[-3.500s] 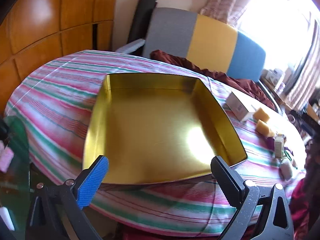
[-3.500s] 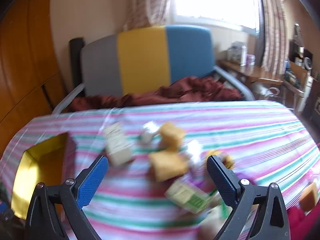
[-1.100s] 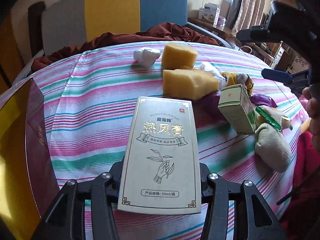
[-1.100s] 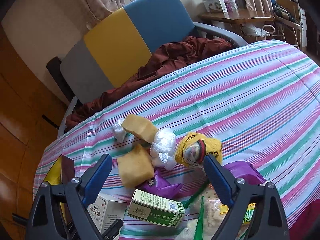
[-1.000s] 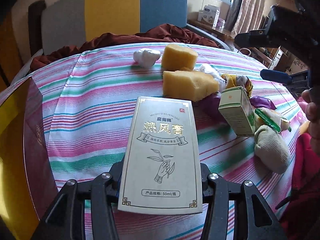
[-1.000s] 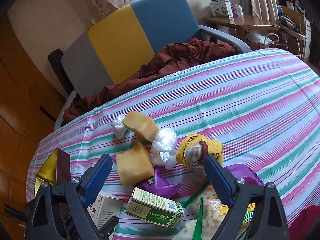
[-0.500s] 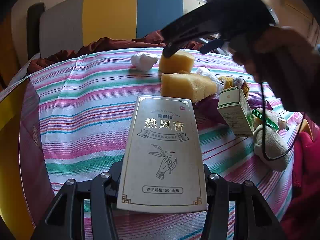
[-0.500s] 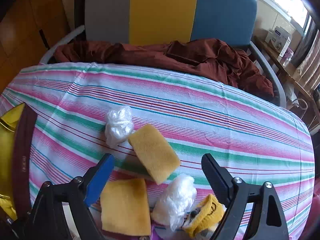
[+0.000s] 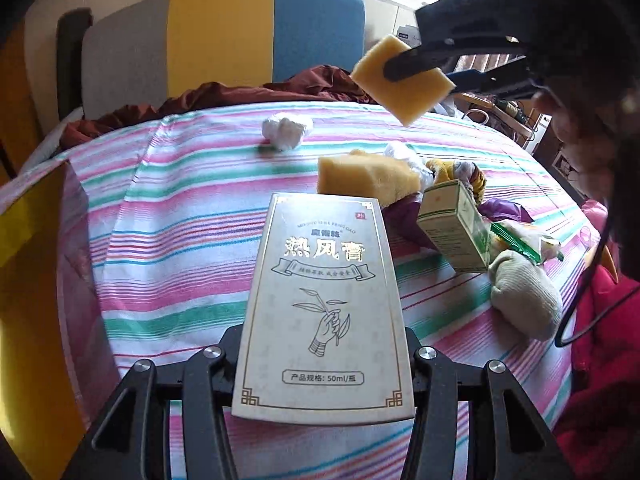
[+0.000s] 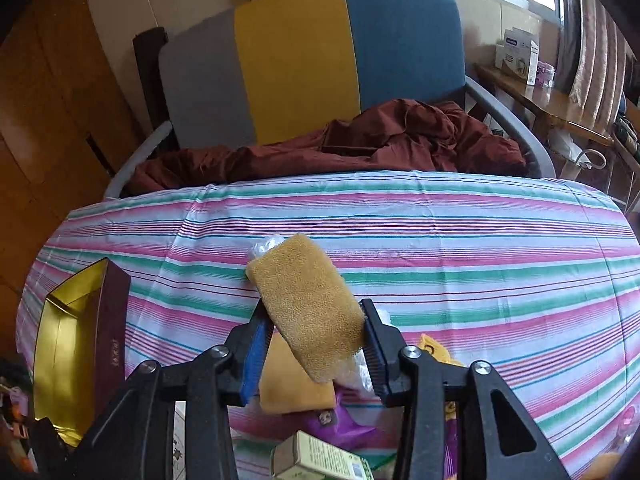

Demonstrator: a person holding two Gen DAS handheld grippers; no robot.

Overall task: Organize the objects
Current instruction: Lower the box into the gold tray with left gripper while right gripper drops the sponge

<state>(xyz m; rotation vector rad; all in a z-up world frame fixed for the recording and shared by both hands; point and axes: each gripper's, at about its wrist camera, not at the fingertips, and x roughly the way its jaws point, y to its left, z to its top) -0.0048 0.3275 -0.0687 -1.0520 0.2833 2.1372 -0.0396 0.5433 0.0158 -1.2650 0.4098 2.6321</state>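
**Both grippers hold items above striped table**

The left gripper [image 9: 324,364] clamps a tall cream cardboard box [image 9: 323,312]. The right gripper [image 10: 316,344], jaws closing, pinches a yellow rectangular sponge [image 10: 308,304] lifted off the cloth, at one o'clock from the box. A gold-lined tray [image 10: 60,356] sits at nine o'clock.

Porous rough sponge [image 10: 308,308]; matt card box [image 9: 322,312], gilt print; woven striped tablecloth [image 10: 480,248]; glossy gold tin [image 10: 60,344].
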